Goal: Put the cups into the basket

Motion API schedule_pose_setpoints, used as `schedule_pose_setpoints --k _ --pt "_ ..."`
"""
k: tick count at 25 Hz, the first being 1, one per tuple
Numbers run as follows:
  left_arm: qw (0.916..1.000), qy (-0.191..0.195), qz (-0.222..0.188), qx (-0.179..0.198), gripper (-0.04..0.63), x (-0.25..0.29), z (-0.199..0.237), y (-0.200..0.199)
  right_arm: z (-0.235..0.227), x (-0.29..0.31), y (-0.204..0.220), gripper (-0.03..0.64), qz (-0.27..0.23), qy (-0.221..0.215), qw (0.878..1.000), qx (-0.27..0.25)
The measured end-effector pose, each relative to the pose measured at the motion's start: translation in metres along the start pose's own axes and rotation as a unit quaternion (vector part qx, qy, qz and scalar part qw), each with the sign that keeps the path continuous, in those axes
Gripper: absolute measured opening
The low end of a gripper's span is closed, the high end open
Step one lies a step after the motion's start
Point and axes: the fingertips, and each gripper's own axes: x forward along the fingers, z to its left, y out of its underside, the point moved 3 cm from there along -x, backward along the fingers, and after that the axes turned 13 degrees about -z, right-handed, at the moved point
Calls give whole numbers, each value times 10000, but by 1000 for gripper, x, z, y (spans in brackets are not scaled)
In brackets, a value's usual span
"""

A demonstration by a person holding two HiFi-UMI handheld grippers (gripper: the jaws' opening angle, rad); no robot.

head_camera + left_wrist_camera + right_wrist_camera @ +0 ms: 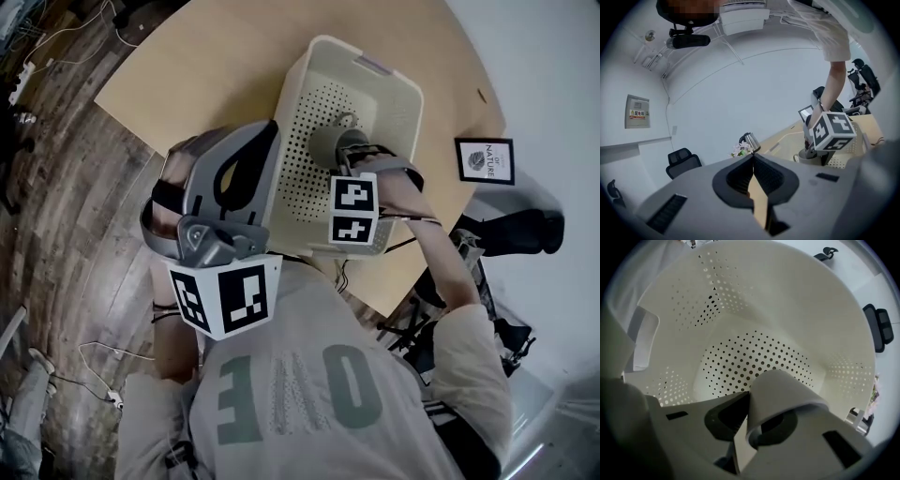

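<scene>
A cream perforated basket (309, 58) stands on the wooden table. My right gripper (343, 156) points steeply down into it, shut on the wall of a grey cup (327, 142). In the right gripper view the cup (780, 397) hangs sideways just above the basket's dotted floor (740, 357), its rim pinched between the jaws of my right gripper (749, 401). My left gripper (263, 141) sits outside the basket's near left side. Its jaws meet at the tips with nothing between them (753, 157). From there the right gripper's marker cube (834, 131) and the cup (806, 154) show.
The table (187, 66) ends close to the person's body, with wood floor to the left. A framed picture (486, 159) stands at the table's right edge. A kettle (751, 139) with flowers and an office chair (682, 160) lie beyond.
</scene>
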Motion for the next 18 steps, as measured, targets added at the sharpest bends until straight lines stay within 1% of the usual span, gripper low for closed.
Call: schedule_pose_setpoints --k 4,7,10,14,16,18 --pt "10000 -59 49 -48 11 -3 4 5 3 11 1 41 210 -118 9996 -150" --pt "9999 -94 97 -48 11 -6 6 7 6 17 2 41 346 -67 9992 -178" --pt "9998 -118 128 -41 11 -7 8 9 3 18 2 47 363 19 9993 -84" --pt "9999 -119 107 -30 11 -5 7 7 0 20 1 106 341 219 9992 -17" --pt "9999 -94 69 -23 11 -4 5 4 3 19 -1 174 175 219 9994 196" --pt "10000 -66 37 5 11 -3 2 1 3 14 -4 210 3 273 9989 371"
